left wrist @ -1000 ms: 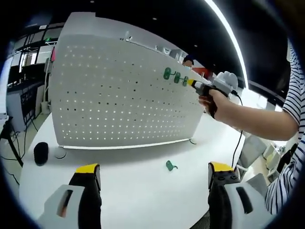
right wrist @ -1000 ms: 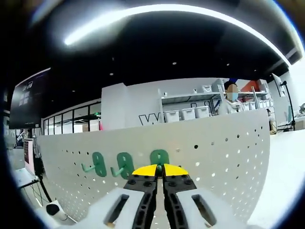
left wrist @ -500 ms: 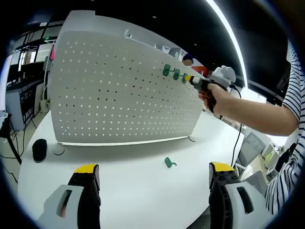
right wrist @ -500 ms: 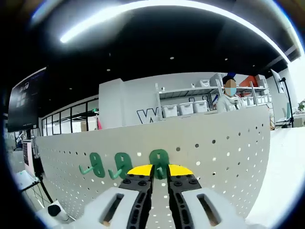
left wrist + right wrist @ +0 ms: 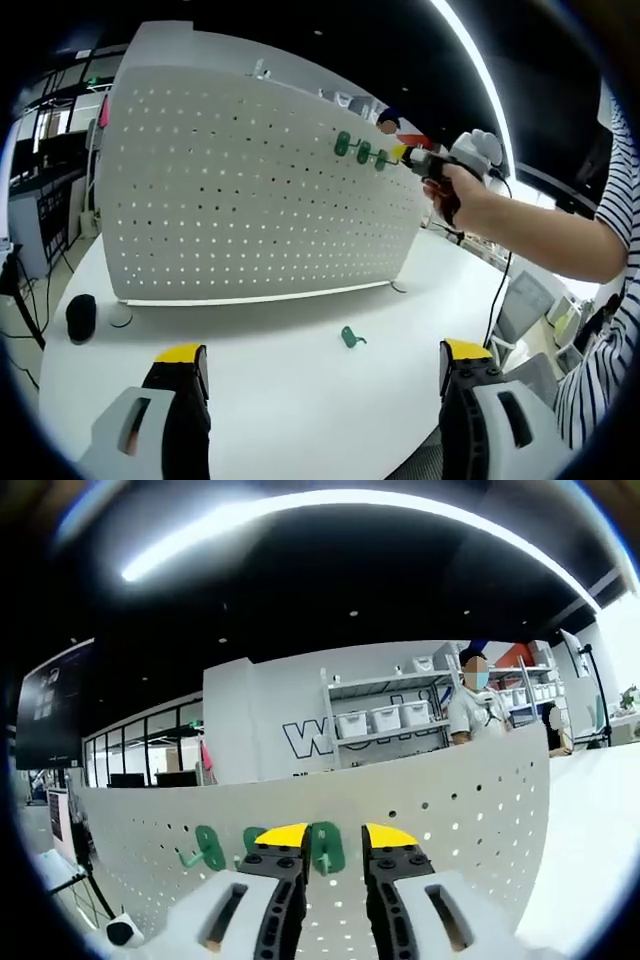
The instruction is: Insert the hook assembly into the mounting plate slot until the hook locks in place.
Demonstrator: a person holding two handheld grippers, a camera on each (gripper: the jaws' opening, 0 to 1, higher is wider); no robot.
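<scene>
Now my right gripper parts its fingers around the seated green plastic hook on the white perforated mounting plate (releasing, I judge); left gripper hangs wide, holding nothing, above the tabletop.

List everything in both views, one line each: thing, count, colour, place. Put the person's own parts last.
pegboard: one, white, upright on the table.
hooks on the board: three, green, in a row near its top edge.
loose hook: one, green, lying on the table before the board.
table: one, white, under the board.
round object: one, black, on the table beside the board's near end.
shelves with bins: white, behind the board.
left gripper: yellow-tipped jaws wide apart over the table.
right gripper: yellow tips parted on either side of the nearest hung hook.
hand: one, holding the right gripper at the board.
</scene>
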